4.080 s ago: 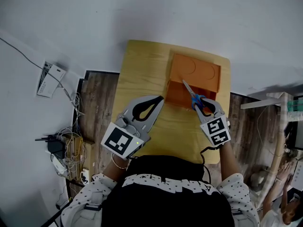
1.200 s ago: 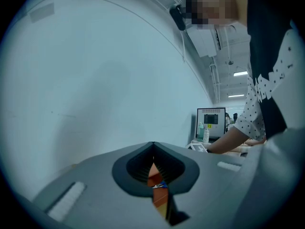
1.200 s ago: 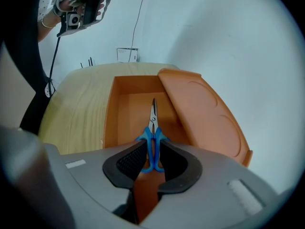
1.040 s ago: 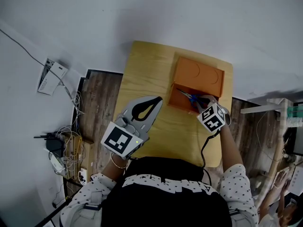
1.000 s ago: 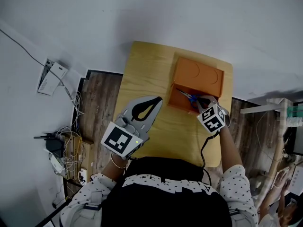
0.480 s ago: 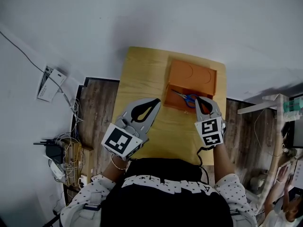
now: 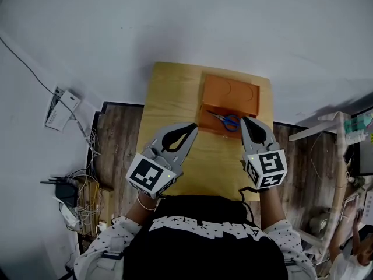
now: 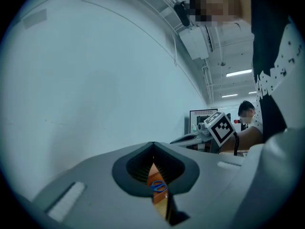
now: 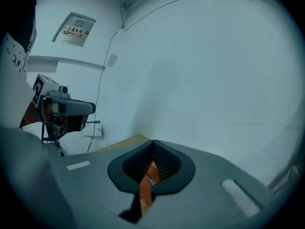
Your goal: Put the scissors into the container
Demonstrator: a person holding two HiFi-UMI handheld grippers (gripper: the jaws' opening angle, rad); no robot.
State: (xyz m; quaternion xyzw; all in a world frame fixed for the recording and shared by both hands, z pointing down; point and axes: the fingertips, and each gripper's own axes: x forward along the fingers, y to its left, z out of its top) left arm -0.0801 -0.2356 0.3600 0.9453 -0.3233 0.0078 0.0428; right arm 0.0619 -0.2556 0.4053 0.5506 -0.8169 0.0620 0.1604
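Blue-handled metal scissors (image 7: pixel 226 121) lie, flat I think, inside the orange rectangular plastic container (image 7: pixel 231 90) at upper centre. My left gripper (image 7: pixel 195 126) and right gripper (image 7: pixel 243 120) are both pinched together, empty.

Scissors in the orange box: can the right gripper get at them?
Probably yes: the scissors lie uncovered in the container, the right gripper close beside it, though its jaws are shut.

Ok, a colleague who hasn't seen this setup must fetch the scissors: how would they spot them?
Find the wooden table; an orange box sits at its far right corner. The scissors lie in the box's open near half, the only blue-handled thing there.
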